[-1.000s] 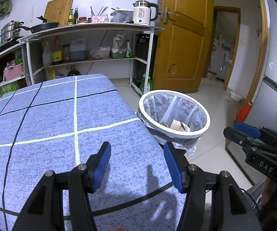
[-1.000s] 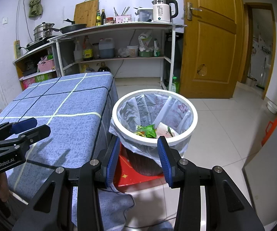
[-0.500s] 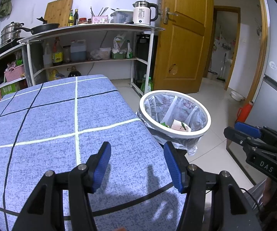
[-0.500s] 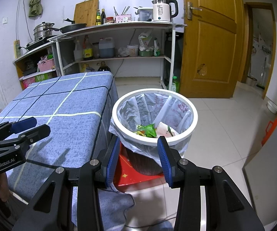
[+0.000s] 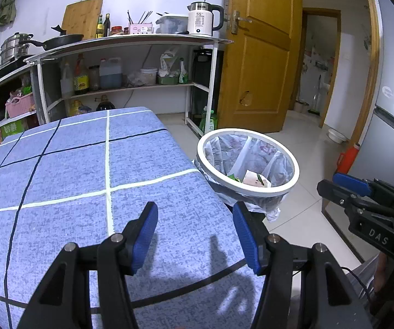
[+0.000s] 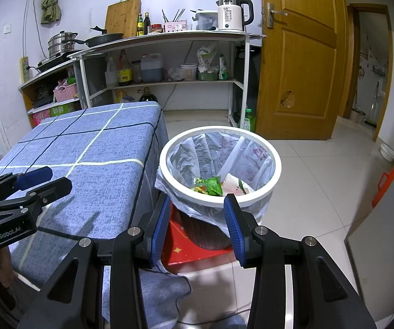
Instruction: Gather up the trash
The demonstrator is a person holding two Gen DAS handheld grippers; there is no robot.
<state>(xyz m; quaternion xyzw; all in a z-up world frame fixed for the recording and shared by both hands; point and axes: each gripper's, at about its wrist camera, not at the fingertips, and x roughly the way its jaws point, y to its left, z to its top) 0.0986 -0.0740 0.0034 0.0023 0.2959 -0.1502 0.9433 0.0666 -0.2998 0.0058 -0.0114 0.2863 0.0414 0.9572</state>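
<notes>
- The table (image 5: pixel 87 170), covered in a blue cloth with white and dark grid lines, fills the left of both views; nothing lies on the part of the cloth that shows.
- The trash bin (image 6: pixel 220 161) stands on the floor just beside the table's right edge, on a red mat (image 6: pixel 197 249). It has a white rim and is lined with a thin plastic bag (image 6: pixel 210 153) that folds out over the rim.
- The left gripper (image 5: pixel 195 229) hangs above the near right part of the table, its blue-padded jaws spread apart with nothing between them. From it, the bin lies ahead and to the right, past the table edge.
- The right gripper (image 6: pixel 197 220) is off the table, just in front of the bin and a little above its rim; its jaws are apart and hold nothing. The bin's near wall and rim show in the gap between the two pads.
- The trash (image 6: pixel 218 186) lies inside the bin, low against the near side: crumpled green wrapping on the left, a pale paper piece touching it on the right. It sits ahead of the right gripper's tips, below the rim, and well apart from the left gripper.
- In the left wrist view only a corner of that trash (image 5: pixel 254 178) peeks over the rim.
</notes>
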